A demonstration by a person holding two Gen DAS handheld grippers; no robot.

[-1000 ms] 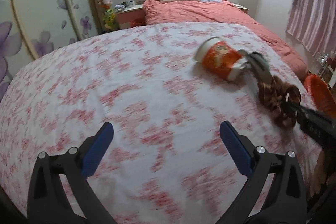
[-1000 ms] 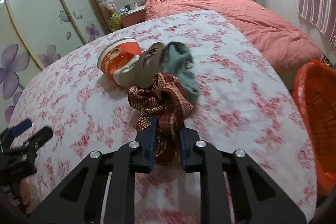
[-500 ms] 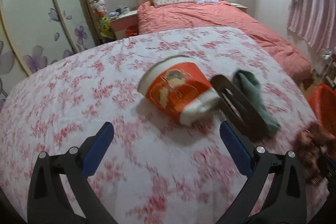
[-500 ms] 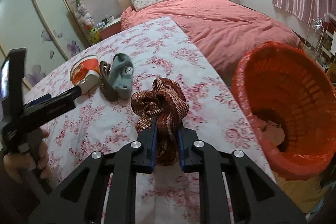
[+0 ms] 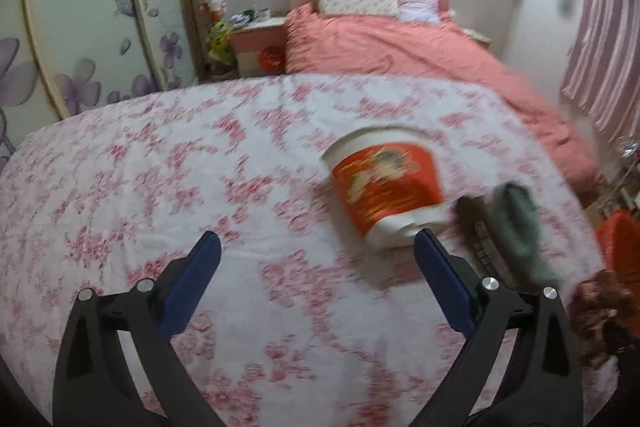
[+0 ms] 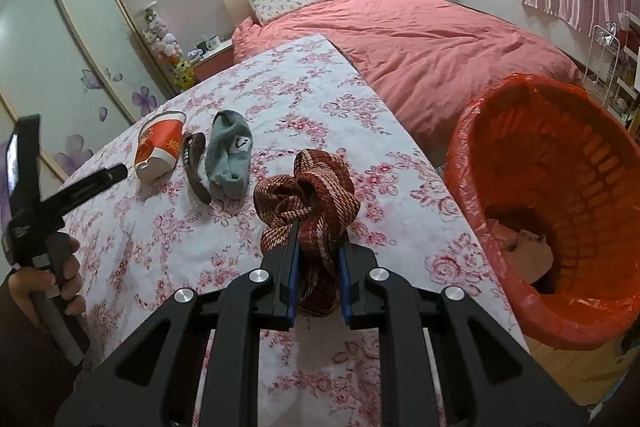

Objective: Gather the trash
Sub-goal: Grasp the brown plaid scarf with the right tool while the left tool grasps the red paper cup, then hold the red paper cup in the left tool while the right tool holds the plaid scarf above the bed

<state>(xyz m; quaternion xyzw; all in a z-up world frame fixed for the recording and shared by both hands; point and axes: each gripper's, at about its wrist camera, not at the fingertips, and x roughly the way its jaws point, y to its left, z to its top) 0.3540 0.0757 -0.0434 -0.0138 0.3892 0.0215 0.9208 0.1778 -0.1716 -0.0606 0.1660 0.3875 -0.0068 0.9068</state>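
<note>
My right gripper [image 6: 319,241] is shut on a knotted red-brown cloth [image 6: 308,187], held above the table's right part, left of the orange bin [image 6: 472,147]. A red and white paper cup [image 5: 386,183] lies on its side on the floral tablecloth [image 5: 160,187]. It is just beyond and left of my left gripper's right fingertip. My left gripper [image 5: 316,245] is open with nothing between its blue pads. A dark brown strap-like item [image 6: 196,167] and a grey-green sock [image 6: 230,151] lie right of the cup [image 6: 160,147]. The left view is blurred.
The bin is lined with a red bag and holds crumpled brown paper [image 6: 524,243]; it stands off the table's right edge. A pink bed [image 6: 420,39] lies behind, sliding wardrobe doors [image 5: 80,27] on the left. A hand [image 6: 48,283] holds the left gripper's handle.
My right gripper swung right with the cloth until the bin came into view, then held still. My left gripper closed in on the cup, which now sits nearer and larger.
</note>
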